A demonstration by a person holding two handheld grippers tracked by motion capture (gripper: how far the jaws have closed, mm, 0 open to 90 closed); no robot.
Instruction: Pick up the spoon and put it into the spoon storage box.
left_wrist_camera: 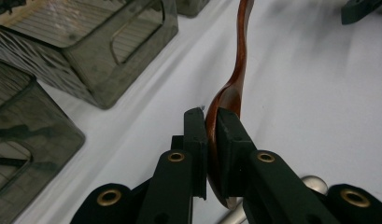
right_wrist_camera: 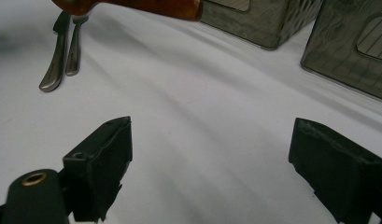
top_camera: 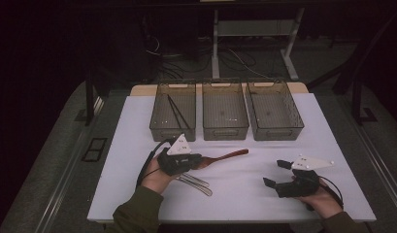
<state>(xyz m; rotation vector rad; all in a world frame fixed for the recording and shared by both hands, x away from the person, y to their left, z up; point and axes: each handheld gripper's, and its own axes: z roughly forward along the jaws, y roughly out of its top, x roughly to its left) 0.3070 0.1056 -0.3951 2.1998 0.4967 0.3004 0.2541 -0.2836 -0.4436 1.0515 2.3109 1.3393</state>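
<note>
STEP: your left claw (left_wrist_camera: pixel 211 128) grasps wooden spoon (left_wrist_camera: pixel 236 74), lifted | RIGHT: claw (right_wrist_camera: pixel 212 163) released, idle | DONE: chopsticks (top_camera: pixel 175 111) binned | LEFT: spoon, metal cutlery (top_camera: pixel 196 182) on worktop (top_camera: pixel 283 160)

A white-covered table (top_camera: pixel 264 194) carries three clear bins (top_camera: pixel 225 115) in a row at twelve o'clock, with metal cutlery (top_camera: pixel 195 183) lying at eight o'clock near its front-left area.
</note>
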